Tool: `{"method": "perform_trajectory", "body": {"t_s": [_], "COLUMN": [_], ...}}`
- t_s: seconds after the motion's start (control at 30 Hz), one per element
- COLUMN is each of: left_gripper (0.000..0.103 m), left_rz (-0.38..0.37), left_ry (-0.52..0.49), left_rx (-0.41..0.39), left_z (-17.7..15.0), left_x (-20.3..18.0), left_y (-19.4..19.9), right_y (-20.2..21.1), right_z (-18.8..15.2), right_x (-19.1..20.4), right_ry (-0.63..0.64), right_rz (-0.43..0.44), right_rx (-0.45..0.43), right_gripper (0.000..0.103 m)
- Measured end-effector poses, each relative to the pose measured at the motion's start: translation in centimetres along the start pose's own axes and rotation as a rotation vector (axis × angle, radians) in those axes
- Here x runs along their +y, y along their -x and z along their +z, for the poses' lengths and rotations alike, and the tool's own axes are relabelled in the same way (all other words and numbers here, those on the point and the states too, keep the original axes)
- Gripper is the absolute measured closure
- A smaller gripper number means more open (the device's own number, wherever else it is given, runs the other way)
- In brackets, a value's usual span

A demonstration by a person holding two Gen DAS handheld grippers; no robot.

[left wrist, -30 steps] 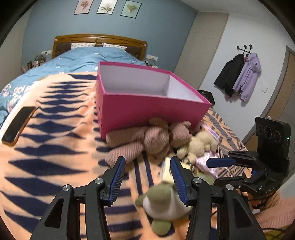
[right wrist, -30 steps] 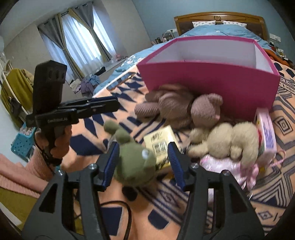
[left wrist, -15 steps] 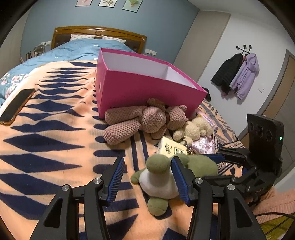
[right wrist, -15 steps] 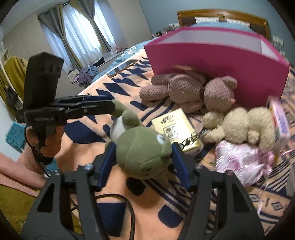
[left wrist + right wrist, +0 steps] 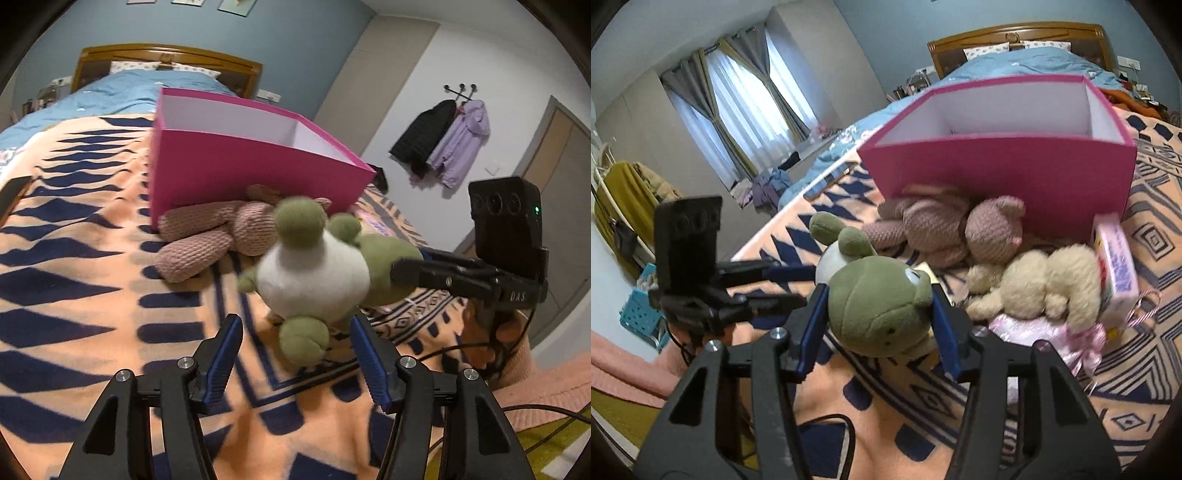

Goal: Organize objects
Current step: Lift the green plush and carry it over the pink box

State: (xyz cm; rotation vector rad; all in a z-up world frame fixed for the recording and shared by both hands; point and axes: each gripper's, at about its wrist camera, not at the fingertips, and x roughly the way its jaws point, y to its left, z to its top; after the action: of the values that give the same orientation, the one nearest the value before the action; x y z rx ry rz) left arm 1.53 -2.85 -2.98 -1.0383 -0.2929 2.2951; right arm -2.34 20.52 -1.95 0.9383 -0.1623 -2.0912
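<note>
A: What have the tongs got?

B: The right gripper (image 5: 877, 314) is clamped on the head of the green frog plush (image 5: 879, 306), a blue pad pressed into each side, and its jaws have just been closing a little on it. The frog hangs above the patterned blanket (image 5: 74, 295), in front of the pink box (image 5: 997, 173).

A: And the other one?

B: The left gripper (image 5: 295, 354) is about half open and holds nothing. Its jaws have just been opening, and the frog's lower foot dangles just ahead of the gap without touching the pads.

A: What lies around?

B: A knitted brown bear (image 5: 945, 229) lies against the box's front wall, a cream plush (image 5: 1045, 284) beside it, a white carton (image 5: 1115, 269) at the box's right corner, and a pink wrapped bundle (image 5: 1041, 332) below the cream toy. The bear sits between the frog and the box.

A: Anything hard to read?

B: The frog is motion-blurred from the left wrist view and covers part of the bear. A phone (image 5: 13, 192) is cut off at the blanket's left edge. The box's floor is out of sight.
</note>
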Motion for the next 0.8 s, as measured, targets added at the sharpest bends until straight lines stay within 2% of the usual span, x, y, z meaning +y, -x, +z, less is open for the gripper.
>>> {"method": "perform_trajectory", "body": {"t_s": [0.17, 0.5, 0.8], "left_gripper": [0.041, 0.042, 0.042], "left_rz": [-0.040, 0.029, 0.108], "left_ry": [-0.049, -0.126, -0.149], "left_rx": [-0.039, -0.135, -0.215], "left_z": [1.9, 7.6, 12.6], "left_x": [-2.0, -3.5, -2.5], "left_y": [-0.1, 1.2, 2.2], "right_y": [1.1, 2.1, 1.7], "right_z": [1.7, 8.2, 14.1], "right_x": [0.3, 1.2, 1.0], "right_ry": [0.026, 0.126, 0.172], "right_rz": [0.010, 0.000, 0.017], "right_rx": [-0.032, -0.136, -0.192], "right_gripper": [0.047, 0.047, 0.047]}}
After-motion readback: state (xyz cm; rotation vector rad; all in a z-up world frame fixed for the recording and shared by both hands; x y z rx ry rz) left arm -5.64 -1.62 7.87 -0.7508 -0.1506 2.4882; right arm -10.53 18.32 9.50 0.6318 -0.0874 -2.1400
